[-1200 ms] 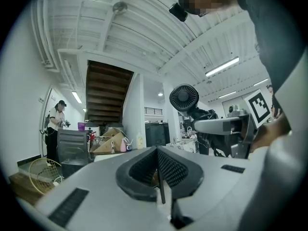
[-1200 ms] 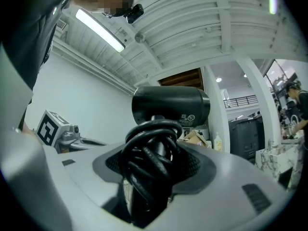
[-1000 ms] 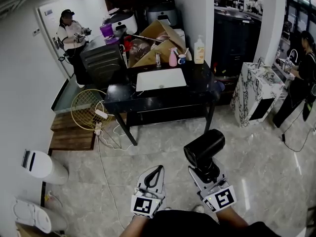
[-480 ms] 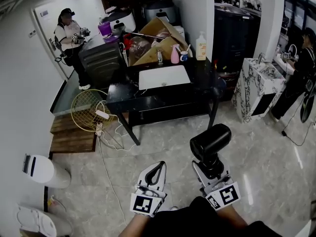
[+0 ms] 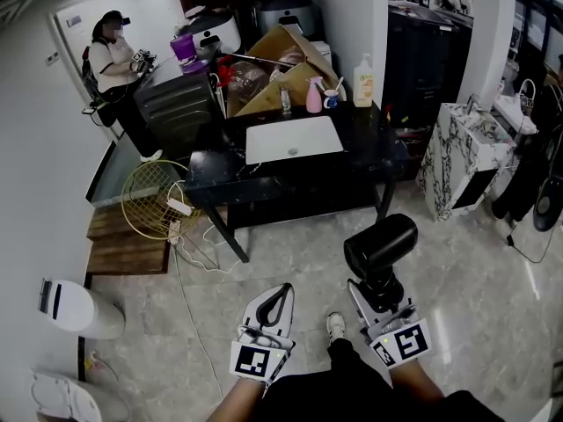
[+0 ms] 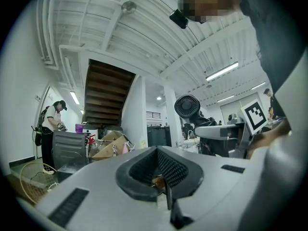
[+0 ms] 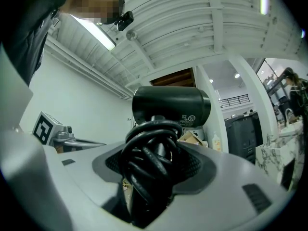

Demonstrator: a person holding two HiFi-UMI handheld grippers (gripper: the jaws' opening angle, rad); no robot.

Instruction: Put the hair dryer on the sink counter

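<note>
A black hair dryer (image 5: 380, 246) with its cord coiled round the handle stands up from my right gripper (image 5: 378, 294), which is shut on that handle. In the right gripper view the dryer's barrel (image 7: 171, 105) lies across the top and the cord bundle fills the space between the jaws of the right gripper (image 7: 154, 172). My left gripper (image 5: 280, 294) is beside it at the left, shut with nothing in it; the left gripper (image 6: 159, 150) shows its tips together. Ahead stands the black sink counter (image 5: 356, 148) with a white basin (image 5: 294, 139), some way beyond both grippers.
A soap bottle (image 5: 362, 82), pink bottle (image 5: 314, 98) and cardboard box (image 5: 281, 64) crowd the counter's back. A yellow fan guard (image 5: 154, 196) and cables (image 5: 189, 236) lie left of it, a marble cabinet (image 5: 462, 161) right. A person (image 5: 110, 51) stands far left.
Both grippers have been carried forward across the floor towards the counter, which now lies nearer. The hair dryer stays in the right gripper. A shoe now shows between the grippers.
</note>
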